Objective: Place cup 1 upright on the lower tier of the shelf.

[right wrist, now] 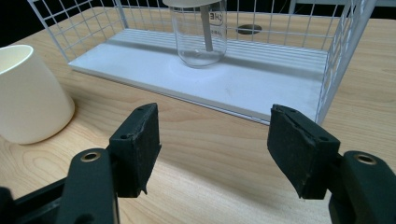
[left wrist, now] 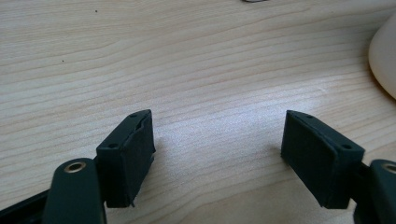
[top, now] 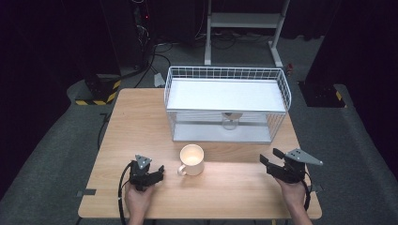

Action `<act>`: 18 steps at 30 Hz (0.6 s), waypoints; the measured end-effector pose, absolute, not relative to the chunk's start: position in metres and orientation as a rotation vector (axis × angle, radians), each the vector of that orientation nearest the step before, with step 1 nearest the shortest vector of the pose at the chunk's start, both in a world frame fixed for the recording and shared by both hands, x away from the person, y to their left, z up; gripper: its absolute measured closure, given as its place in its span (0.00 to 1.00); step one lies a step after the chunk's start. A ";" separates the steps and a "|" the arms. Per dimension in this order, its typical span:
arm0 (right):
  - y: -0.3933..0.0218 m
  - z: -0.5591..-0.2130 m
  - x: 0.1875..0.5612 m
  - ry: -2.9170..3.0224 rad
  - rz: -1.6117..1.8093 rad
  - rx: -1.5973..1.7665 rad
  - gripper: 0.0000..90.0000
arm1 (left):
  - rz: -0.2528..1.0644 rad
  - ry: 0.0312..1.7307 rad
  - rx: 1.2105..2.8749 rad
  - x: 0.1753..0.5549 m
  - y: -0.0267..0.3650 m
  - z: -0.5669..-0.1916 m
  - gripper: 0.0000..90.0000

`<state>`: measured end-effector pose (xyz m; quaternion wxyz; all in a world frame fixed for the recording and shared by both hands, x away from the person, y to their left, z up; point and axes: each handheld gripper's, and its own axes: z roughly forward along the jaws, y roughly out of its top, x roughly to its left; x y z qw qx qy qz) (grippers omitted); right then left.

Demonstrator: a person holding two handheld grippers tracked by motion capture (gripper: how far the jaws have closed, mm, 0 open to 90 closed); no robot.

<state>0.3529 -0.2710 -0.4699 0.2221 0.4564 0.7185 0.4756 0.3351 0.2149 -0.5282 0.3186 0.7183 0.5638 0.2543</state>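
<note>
A cream mug (top: pixel 192 160) stands on the wooden table (top: pixel 141 122) near its front middle, handle toward the left. Behind it sits a white wire rack (top: pixel 227 101) with two shelves; a clear glass jar (top: pixel 230 120) stands on the lower shelf. My left gripper (top: pixel 158 174) rests low on the table just left of the mug, open with nothing between its jaws; the mug's edge (left wrist: pixel 384 60) shows at the right of the left gripper view. My right gripper (top: pixel 270 157) hovers right of the mug, open and empty, facing the jar (right wrist: pixel 200 32) and the mug (right wrist: pixel 28 95).
The rack's lower shelf (right wrist: pixel 210 81) is a white board with free room around the jar. Wire walls (right wrist: pixel 338 60) close the rack's sides and back. Beyond the table are a dark floor, cables and a white stand (top: pixel 244 28).
</note>
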 end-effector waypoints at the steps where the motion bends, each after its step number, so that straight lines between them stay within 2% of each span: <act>1: -0.271 -0.470 0.352 1.982 1.314 1.257 0.38 | 0.669 1.483 1.889 0.335 0.215 -0.528 0.29; 18: -0.278 -0.483 0.336 1.994 1.280 1.288 0.38 | 0.669 1.483 1.889 0.335 0.215 -0.528 0.29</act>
